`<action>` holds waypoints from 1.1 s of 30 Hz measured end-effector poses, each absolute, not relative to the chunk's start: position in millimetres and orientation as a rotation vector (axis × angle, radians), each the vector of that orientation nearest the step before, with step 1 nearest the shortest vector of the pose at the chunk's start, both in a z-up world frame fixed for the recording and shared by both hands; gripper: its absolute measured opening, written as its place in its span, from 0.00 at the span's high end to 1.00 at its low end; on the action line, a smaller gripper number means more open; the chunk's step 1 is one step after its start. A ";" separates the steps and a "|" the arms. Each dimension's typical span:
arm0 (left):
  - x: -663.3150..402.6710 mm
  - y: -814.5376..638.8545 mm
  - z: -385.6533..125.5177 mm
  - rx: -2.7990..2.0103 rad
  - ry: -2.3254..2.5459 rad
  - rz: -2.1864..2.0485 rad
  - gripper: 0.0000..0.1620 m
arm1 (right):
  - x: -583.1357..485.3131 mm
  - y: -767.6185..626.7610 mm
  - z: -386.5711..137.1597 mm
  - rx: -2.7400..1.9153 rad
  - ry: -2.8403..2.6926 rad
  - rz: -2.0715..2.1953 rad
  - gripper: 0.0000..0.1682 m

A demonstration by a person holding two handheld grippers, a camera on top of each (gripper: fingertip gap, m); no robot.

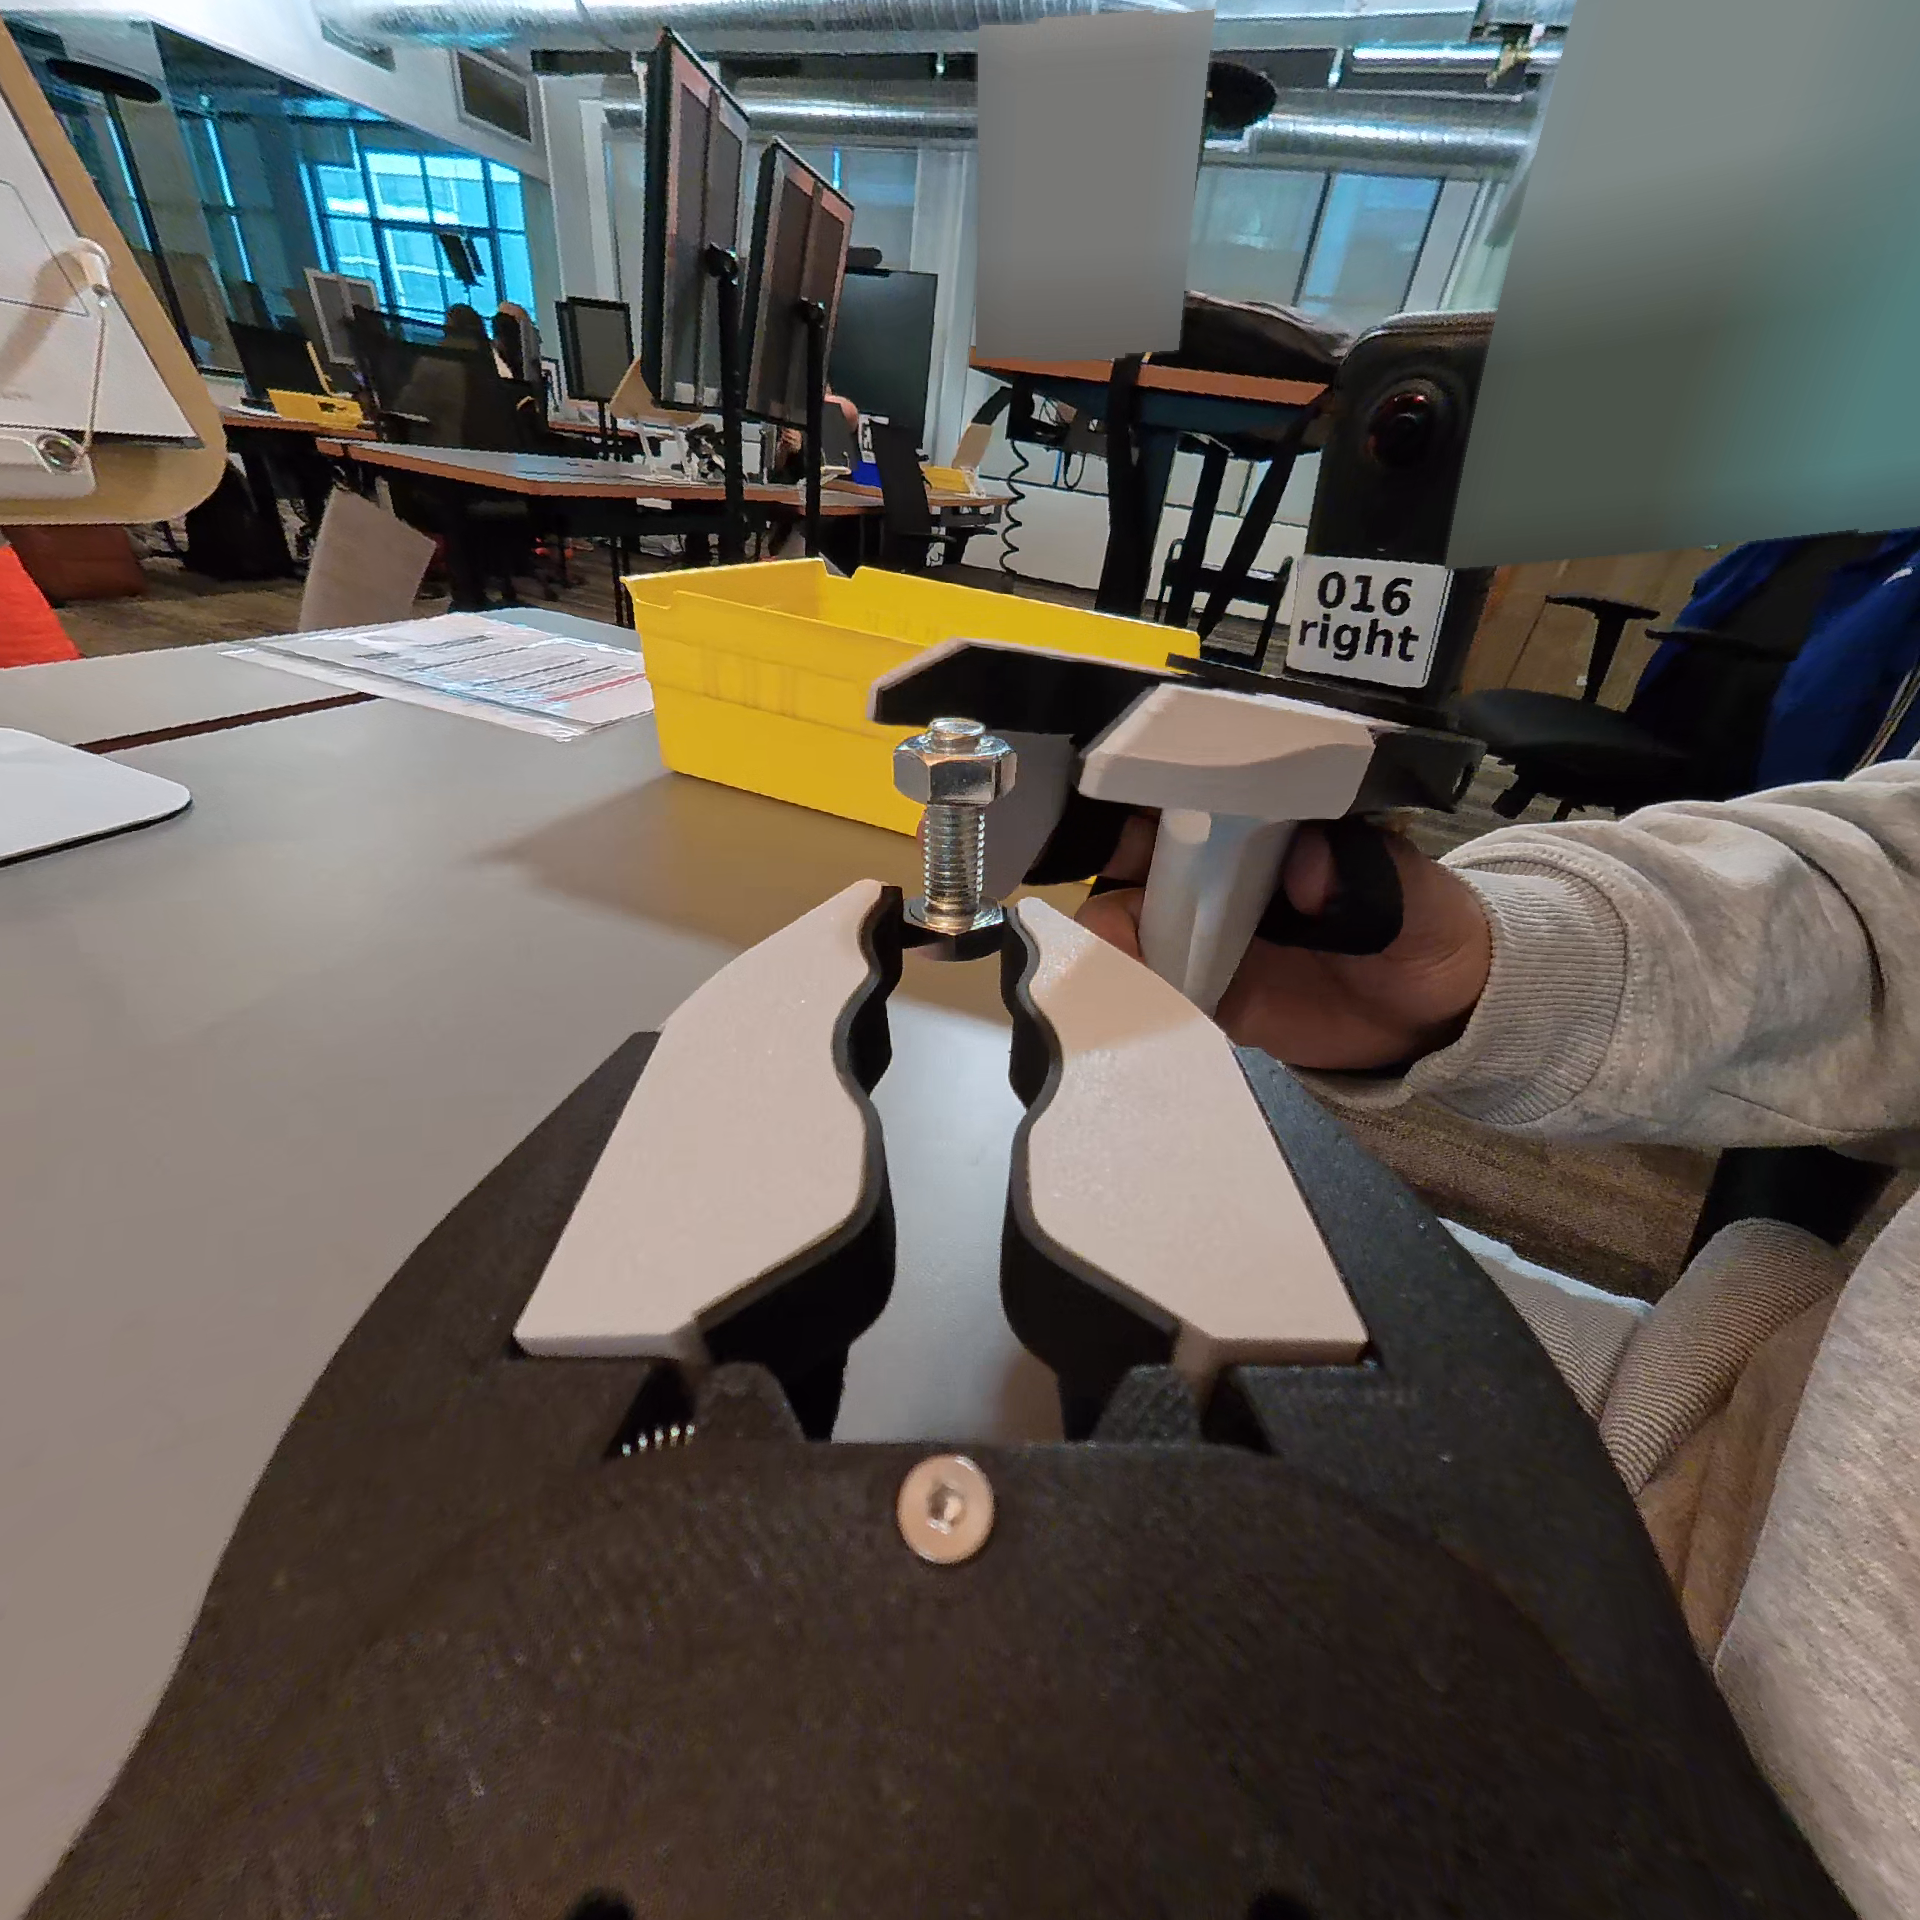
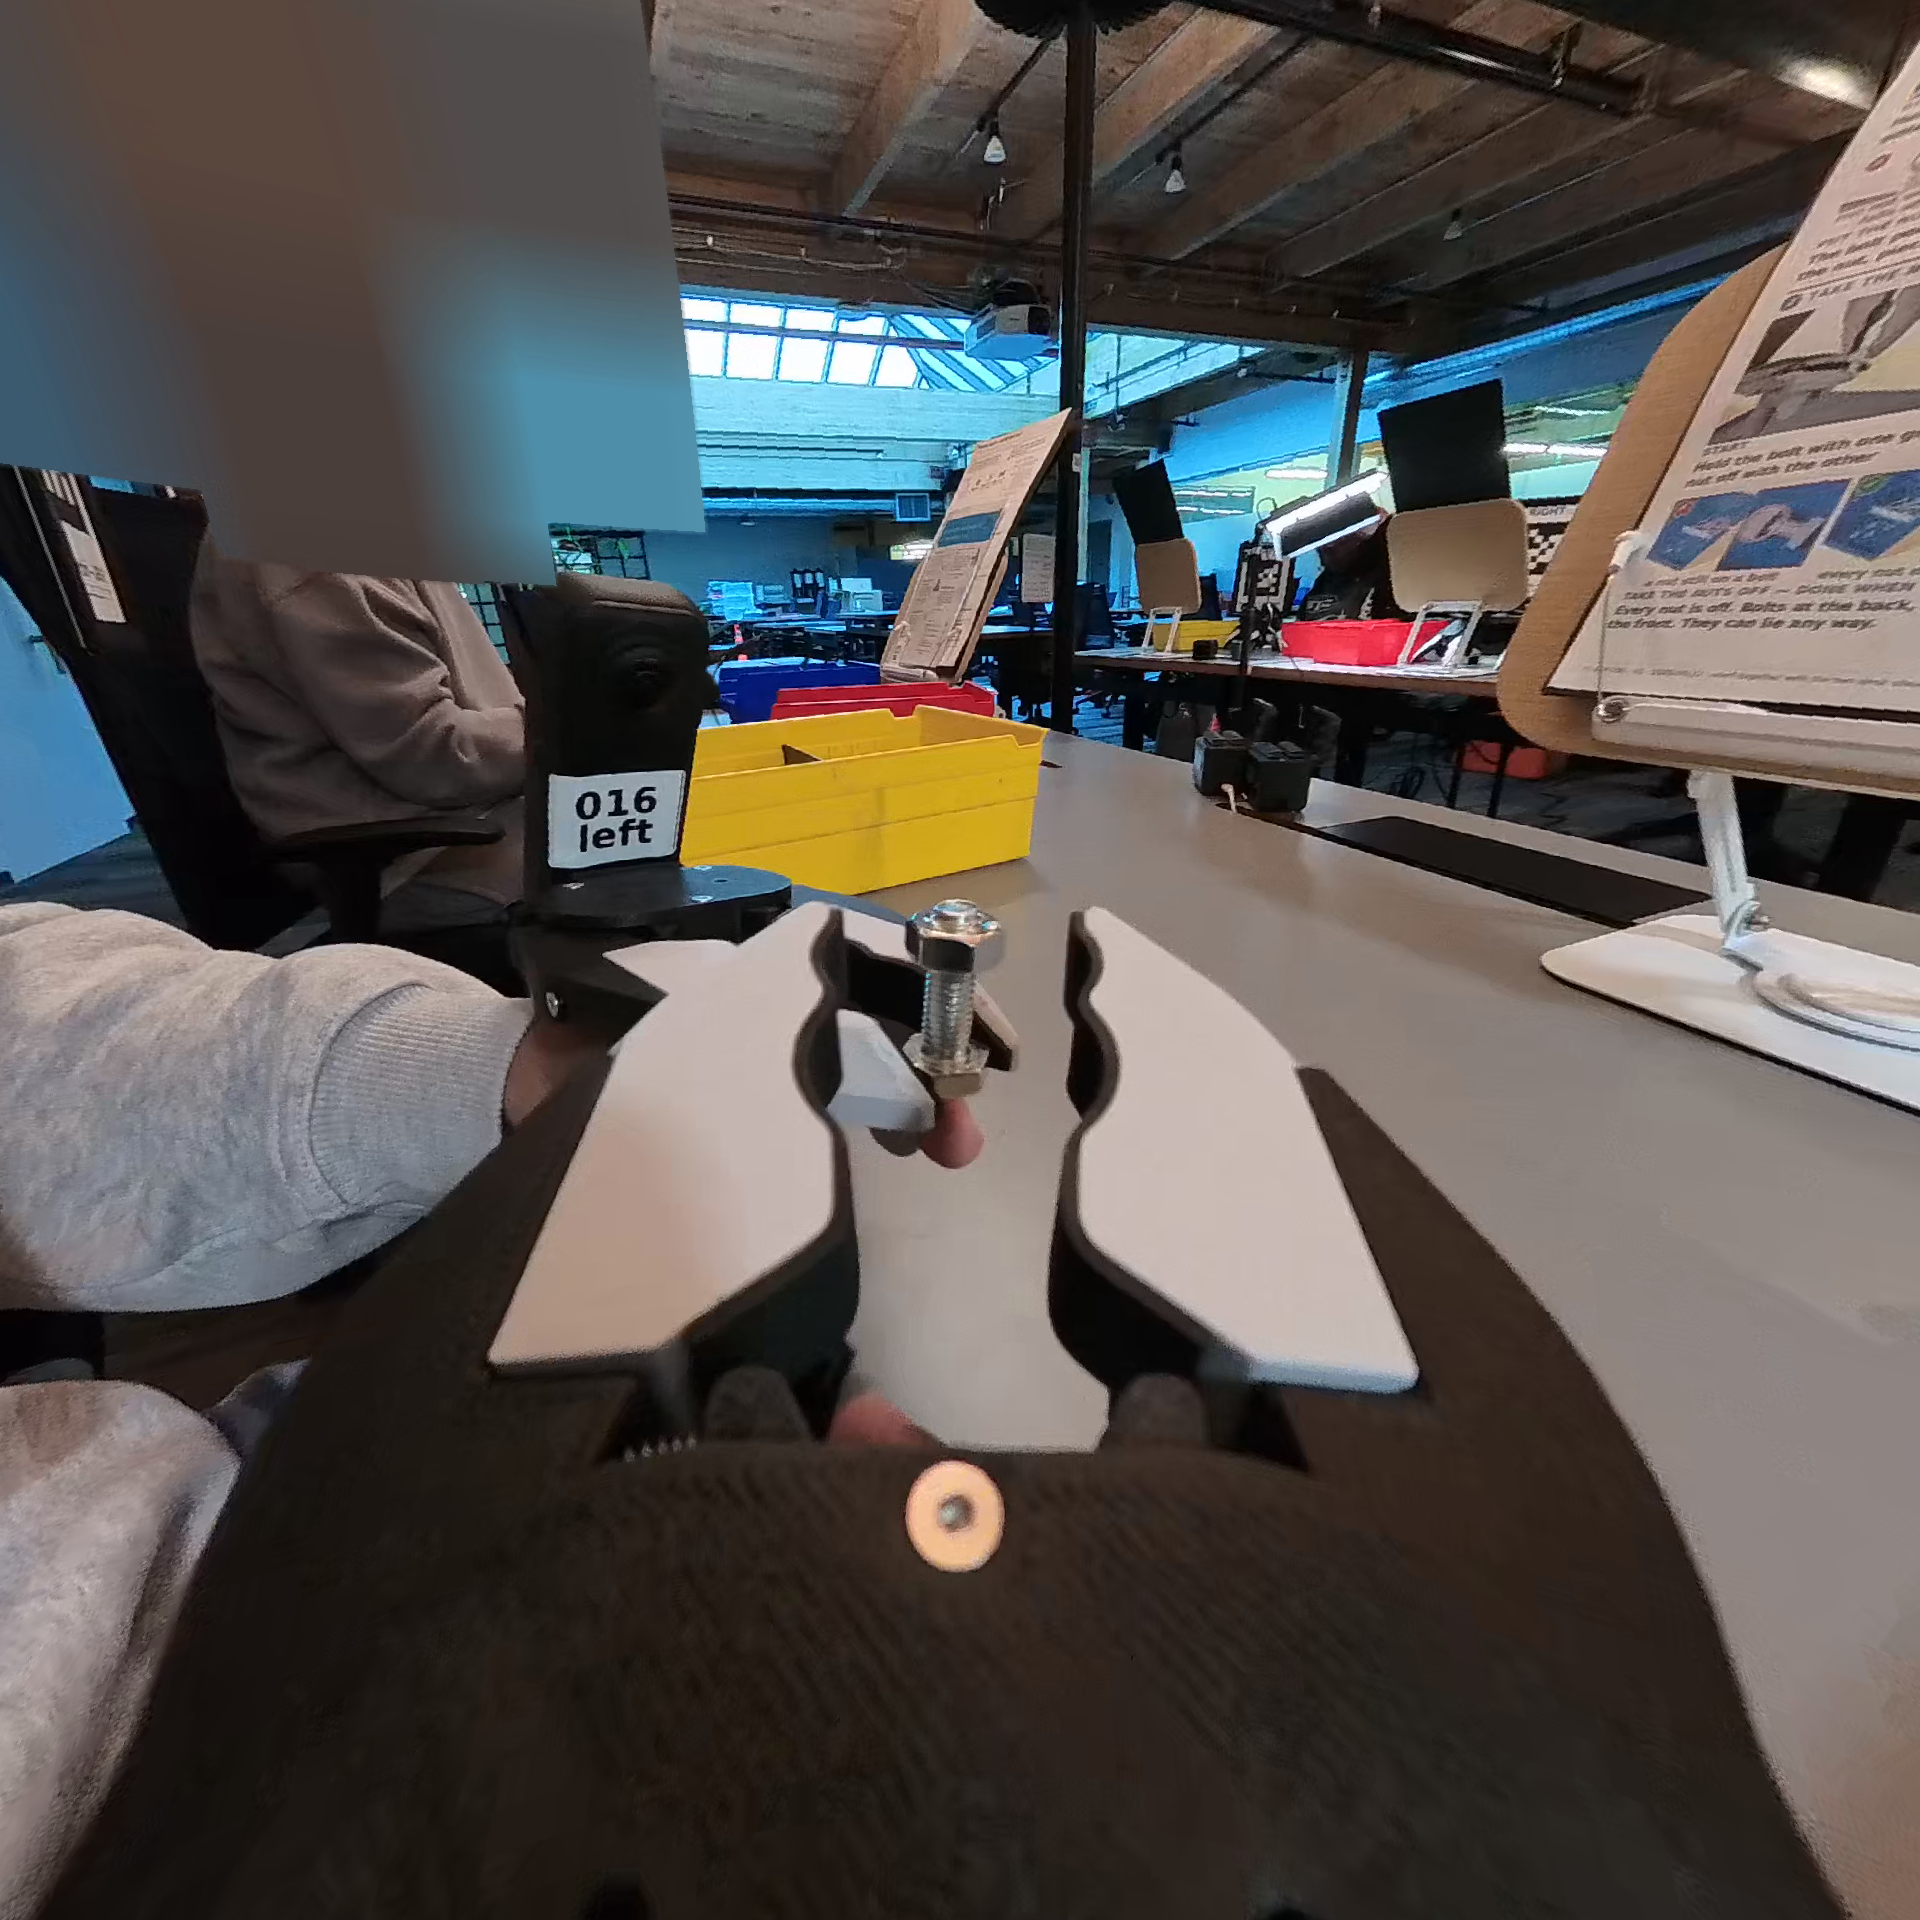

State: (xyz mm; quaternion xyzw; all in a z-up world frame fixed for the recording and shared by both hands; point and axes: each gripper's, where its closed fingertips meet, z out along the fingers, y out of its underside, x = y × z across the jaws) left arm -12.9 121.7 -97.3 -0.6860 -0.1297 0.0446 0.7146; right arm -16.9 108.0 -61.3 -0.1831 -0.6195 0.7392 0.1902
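A silver bolt stands upright with a hex nut near its top end. My left gripper is shut on the bolt's head at the bottom and holds it above the grey table. My right gripper is open, with one finger on each side of the nut and a clear gap to both. In the left wrist view the right gripper comes in from the right at nut height. In the right wrist view the left gripper pinches the bolt's head from the left.
A yellow bin stands on the table just behind the bolt; it also shows in the right wrist view. A document stand with a white base is at the far side. A laminated sheet lies near the bin. Grey-sleeved arms hold the grippers. My left and right fingertips are right by each other.
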 end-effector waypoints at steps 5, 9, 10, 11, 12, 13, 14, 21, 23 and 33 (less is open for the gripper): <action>-16.1 120.1 -96.9 -1.509 -0.311 0.099 0.88 | -10.1 102.1 -61.7 -0.465 -1.774 2.083 0.78; -18.6 118.3 -97.1 -1.506 -0.324 0.098 0.88 | -7.9 102.9 -60.8 -0.467 -1.789 2.097 0.84; -18.5 118.4 -97.2 -1.508 -0.323 0.099 0.88 | -7.8 103.6 -60.6 -0.478 -1.792 2.106 0.84; -18.2 118.7 -97.3 -1.510 -0.321 0.100 0.88 | -8.5 104.3 -60.2 -0.491 -1.790 2.114 0.84; -17.8 119.0 -97.5 -1.512 -0.318 0.102 0.88 | -9.3 105.0 -59.9 -0.502 -1.783 2.120 0.83; -17.3 119.3 -97.5 -1.514 -0.315 0.104 0.88 | -10.4 105.7 -59.4 -0.508 -1.773 2.122 0.82; -17.1 119.5 -97.6 -1.515 -0.313 0.105 0.88 | -11.4 106.2 -59.1 -0.512 -1.764 2.120 0.80; -20.3 117.7 -97.2 -1.504 -0.333 0.103 0.88 | -6.8 102.1 -60.6 -0.522 -1.809 2.149 0.84; -20.8 117.5 -97.4 -1.505 -0.336 0.100 0.88 | -7.2 103.0 -61.0 -0.542 -1.819 2.156 0.84; -20.6 117.6 -97.4 -1.506 -0.334 0.106 0.88 | -9.6 100.1 -62.3 -0.587 -1.807 2.194 0.77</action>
